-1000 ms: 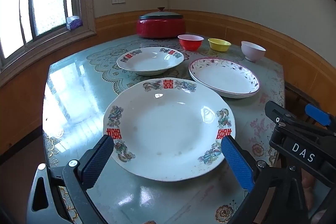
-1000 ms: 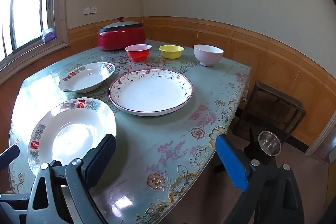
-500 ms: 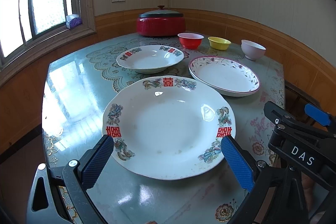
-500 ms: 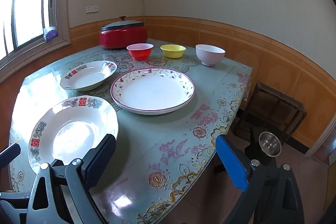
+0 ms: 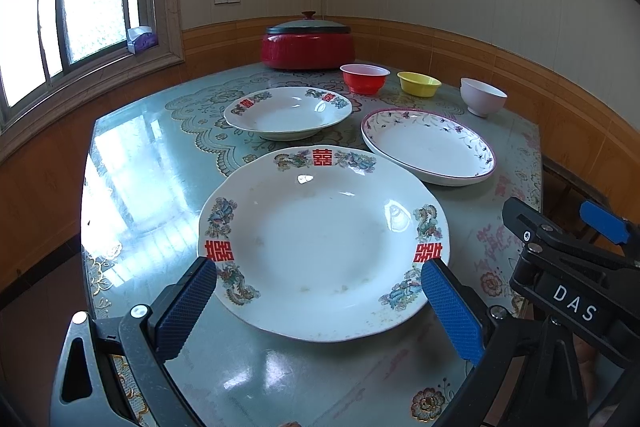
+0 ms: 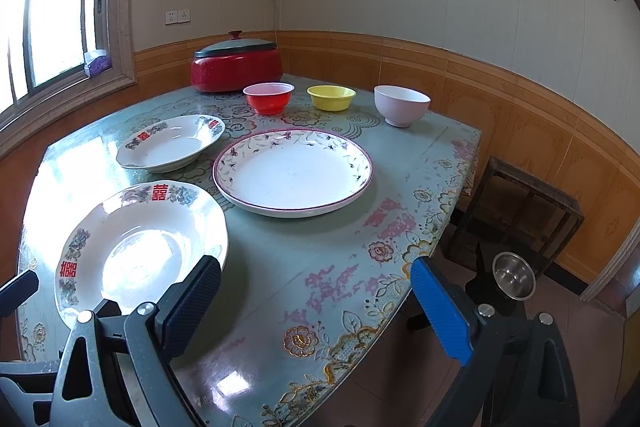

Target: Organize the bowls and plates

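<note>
A large white plate with red characters [image 5: 324, 243] [image 6: 140, 247] lies at the near side of the table. My left gripper [image 5: 320, 291] is open, its blue pads wide on either side of that plate's near rim, not touching it. A smaller plate of the same pattern [image 5: 288, 111] [image 6: 172, 143] sits behind. A wide plate with a purple floral rim [image 5: 428, 151] [image 6: 294, 171] lies to the right. Red [image 6: 268, 98], yellow [image 6: 331, 97] and white [image 6: 401, 105] bowls line the back. My right gripper [image 6: 316, 291] is open over the table's near right edge, holding nothing.
A red lidded pot [image 5: 308, 45] [image 6: 236, 67] stands at the back of the glass-topped floral table [image 6: 312, 267]. A dark wooden stool [image 6: 520, 207] sits on the floor to the right. A window [image 5: 60, 27] and sill with a tissue pack [image 5: 139, 39] run along the left wall.
Both grippers have edged slightly forward and upward toward the table; the plates sit a little lower in view. Nothing was taken hold of, and the dishes have not moved.
</note>
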Demonstrator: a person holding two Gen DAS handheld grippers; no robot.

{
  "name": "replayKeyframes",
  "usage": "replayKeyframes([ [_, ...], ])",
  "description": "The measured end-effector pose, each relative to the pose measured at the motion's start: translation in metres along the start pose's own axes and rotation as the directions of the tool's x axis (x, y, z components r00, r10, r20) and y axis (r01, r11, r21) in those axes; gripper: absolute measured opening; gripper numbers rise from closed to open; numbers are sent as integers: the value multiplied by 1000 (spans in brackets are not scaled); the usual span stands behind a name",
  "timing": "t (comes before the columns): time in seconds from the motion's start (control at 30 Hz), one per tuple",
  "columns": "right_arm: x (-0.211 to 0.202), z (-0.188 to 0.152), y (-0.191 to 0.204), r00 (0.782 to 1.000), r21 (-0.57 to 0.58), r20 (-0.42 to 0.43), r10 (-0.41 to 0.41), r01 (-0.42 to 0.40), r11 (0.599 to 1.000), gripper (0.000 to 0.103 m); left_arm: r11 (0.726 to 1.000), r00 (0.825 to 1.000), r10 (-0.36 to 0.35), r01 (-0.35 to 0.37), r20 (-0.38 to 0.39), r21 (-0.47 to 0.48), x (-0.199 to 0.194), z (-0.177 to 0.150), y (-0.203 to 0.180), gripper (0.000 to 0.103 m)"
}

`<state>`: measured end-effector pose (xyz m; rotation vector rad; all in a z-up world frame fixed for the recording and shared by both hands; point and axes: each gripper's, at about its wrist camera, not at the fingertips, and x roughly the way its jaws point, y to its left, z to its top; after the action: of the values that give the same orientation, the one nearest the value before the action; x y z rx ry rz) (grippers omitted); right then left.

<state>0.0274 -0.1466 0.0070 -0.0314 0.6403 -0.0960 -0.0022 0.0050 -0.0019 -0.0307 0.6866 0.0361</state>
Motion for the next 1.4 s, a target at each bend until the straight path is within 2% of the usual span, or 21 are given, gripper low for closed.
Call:
replayKeyframes([
  [1.03, 4, 1, 0, 1000, 2, -6, 12, -12, 1000, 98, 1000, 1000, -3, 3, 1, 2, -1, -1, 6, 103],
  [1.2, 9, -2, -12, 1000, 26, -26, 10, -9, 1000, 98, 1000, 1000, -27, 27, -6, 5, -2, 0, 4, 103],
  [1.4, 15, -5, -28, 999, 40, -47, 20, -18, 999, 98, 996, 995, -91, 90, -28, -13, 3, 0, 1, 103],
])
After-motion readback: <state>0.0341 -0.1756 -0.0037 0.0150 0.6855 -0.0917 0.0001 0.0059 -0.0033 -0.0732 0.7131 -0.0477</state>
